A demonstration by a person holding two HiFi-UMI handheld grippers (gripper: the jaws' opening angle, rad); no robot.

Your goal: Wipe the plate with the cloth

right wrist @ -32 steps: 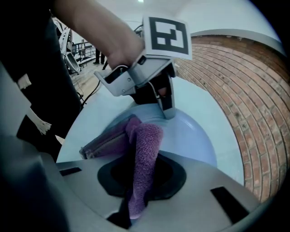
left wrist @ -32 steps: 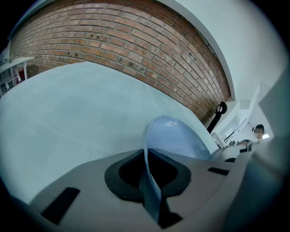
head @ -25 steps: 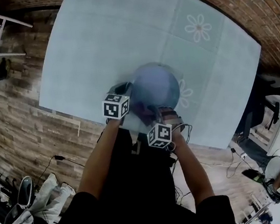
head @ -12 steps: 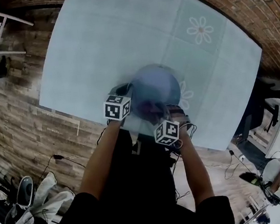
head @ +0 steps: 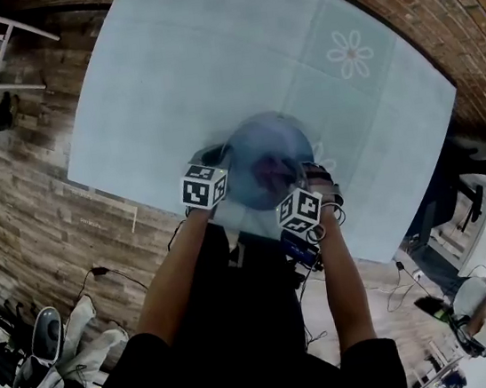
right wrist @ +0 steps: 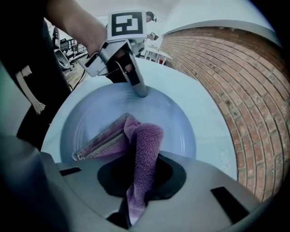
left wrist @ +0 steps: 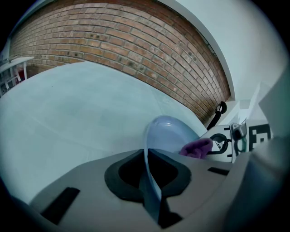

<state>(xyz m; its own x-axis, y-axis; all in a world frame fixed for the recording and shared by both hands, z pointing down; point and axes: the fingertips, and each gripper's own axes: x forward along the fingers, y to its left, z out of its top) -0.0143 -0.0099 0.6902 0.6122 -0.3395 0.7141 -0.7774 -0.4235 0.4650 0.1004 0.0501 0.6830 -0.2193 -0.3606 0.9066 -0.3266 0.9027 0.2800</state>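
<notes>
Plate [right wrist: 90, 113], pale blue, sits at the near edge of the light surface [head: 162, 65], its rim clamped edge-on between the jaws of the left gripper [left wrist: 152, 181]. A purple cloth [right wrist: 145, 145] lies folded against the plate's face, one end pinched in the closed jaws of the right gripper [right wrist: 136, 186].

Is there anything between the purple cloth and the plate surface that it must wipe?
Nothing visible. The cloth, pinched in the right gripper, lies inside the plate. The left gripper clamps only the plate's rim, apart from the cloth.
</notes>
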